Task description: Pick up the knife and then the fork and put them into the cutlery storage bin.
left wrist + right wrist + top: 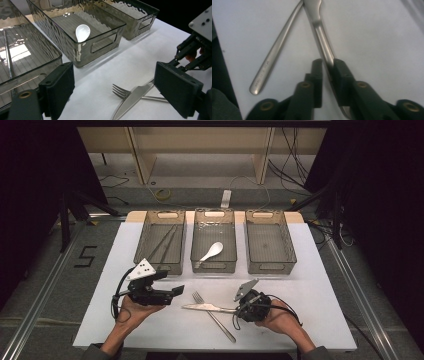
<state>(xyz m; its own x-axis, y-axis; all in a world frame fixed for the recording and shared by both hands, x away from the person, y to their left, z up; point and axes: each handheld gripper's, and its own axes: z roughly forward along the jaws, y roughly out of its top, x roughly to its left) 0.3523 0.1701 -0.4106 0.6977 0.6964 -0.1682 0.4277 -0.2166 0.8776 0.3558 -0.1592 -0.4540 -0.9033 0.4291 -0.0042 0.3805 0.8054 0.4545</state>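
Observation:
A steel knife (205,307) lies on the white table (310,285), crossed over a fork (214,316). My right gripper (236,310) is at the knife's handle end. In the right gripper view the knife handle (322,37) runs between the jaws of my right gripper (327,63), with a slim gap at one pad, so it is open. The fork handle (273,55) lies to the left of the jaws. My left gripper (170,282) is held above the table left of the cutlery, wide open with nothing gripped. Past the left gripper (117,85) lie the fork tines (121,91) and the knife blade (135,96).
Three clear bins stand in a row at the back. The left bin (160,266) holds long thin metal utensils. The middle bin (214,266) holds a white spoon (212,251). The right bin (269,268) looks empty. The table's front edge is close to the person's forearms.

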